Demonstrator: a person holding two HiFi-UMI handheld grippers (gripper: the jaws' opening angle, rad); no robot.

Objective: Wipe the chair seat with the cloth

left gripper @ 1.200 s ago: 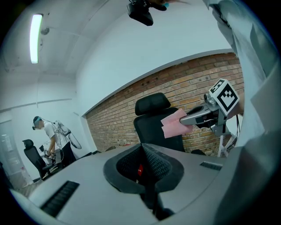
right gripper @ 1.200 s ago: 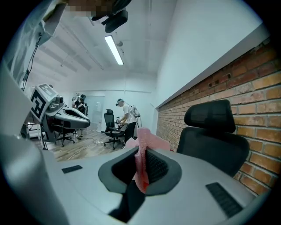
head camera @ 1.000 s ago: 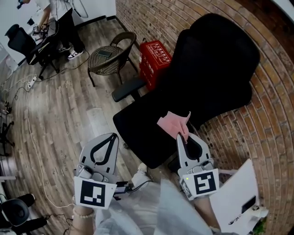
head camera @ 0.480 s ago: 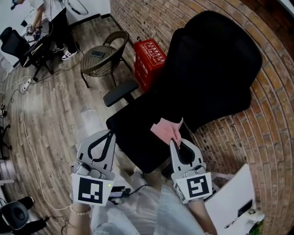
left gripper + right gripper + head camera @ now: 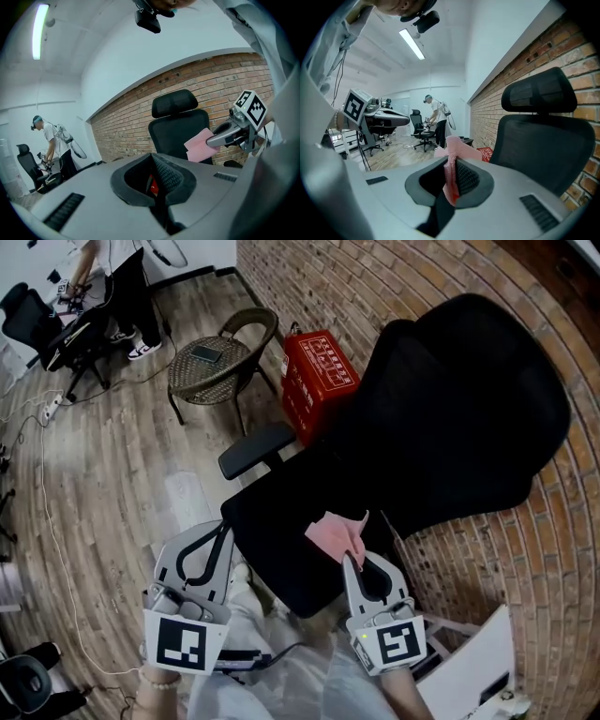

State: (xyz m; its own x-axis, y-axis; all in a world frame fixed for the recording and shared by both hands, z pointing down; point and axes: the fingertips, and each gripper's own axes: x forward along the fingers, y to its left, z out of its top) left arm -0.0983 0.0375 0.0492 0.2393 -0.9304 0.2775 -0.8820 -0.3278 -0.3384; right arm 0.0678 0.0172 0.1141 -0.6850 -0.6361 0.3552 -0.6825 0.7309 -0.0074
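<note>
Head view: the right gripper point(image 5: 349, 557), clamped on the pink cloth point(image 5: 335, 532), has drawn slightly back over the black chair seat point(image 5: 272, 540) toward its front edge, likely a wiping stroke under way; the left gripper point(image 5: 222, 526) waits beside the seat; left gripper view: its jaws are together, holding nothing; right gripper view: the jaws pinch the cloth's fold; counted: one cloth, one office chair, two grippers, one wicker chair point(image 5: 220, 357), one red box point(image 5: 319, 376).

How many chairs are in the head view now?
3: the black office chair below the cloth held by the right gripper, a wicker chair beside the red box, a second office chair upper left by a person. More may be hidden.
</note>
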